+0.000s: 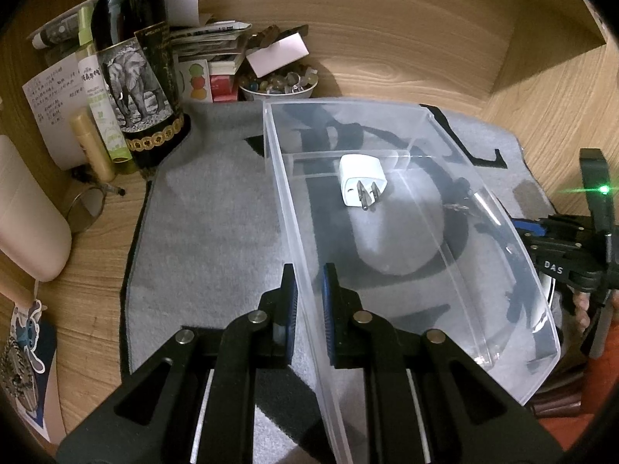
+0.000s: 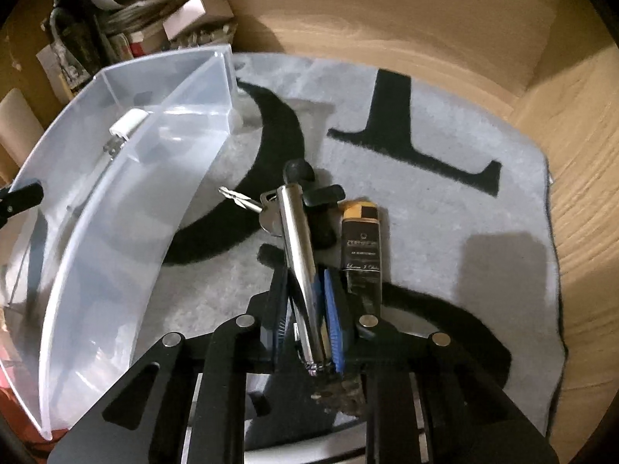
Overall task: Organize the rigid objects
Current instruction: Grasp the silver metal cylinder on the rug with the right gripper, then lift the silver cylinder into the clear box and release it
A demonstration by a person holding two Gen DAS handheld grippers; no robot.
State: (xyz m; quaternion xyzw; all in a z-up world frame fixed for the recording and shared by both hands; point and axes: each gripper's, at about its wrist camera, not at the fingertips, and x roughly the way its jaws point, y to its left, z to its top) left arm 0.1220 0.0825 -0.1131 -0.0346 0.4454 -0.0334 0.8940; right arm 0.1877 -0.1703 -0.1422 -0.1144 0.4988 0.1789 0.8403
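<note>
Nearest, the left gripper [image 1: 308,290] pinches the near wall of the clear plastic bin [image 1: 503,232], pads tight on it. Just right of the bin, on the grey mat [image 2: 445,208], the right gripper [image 2: 305,309] is clamped on a metal keychain bar [image 2: 296,232] with keys [image 2: 247,203]. Farther back inside the bin lies a white plug adapter [image 1: 361,178].

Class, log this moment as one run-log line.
left gripper: shut on clear bin wall | right gripper: shut on metal keychain bar | white plug adapter: in bin
</note>
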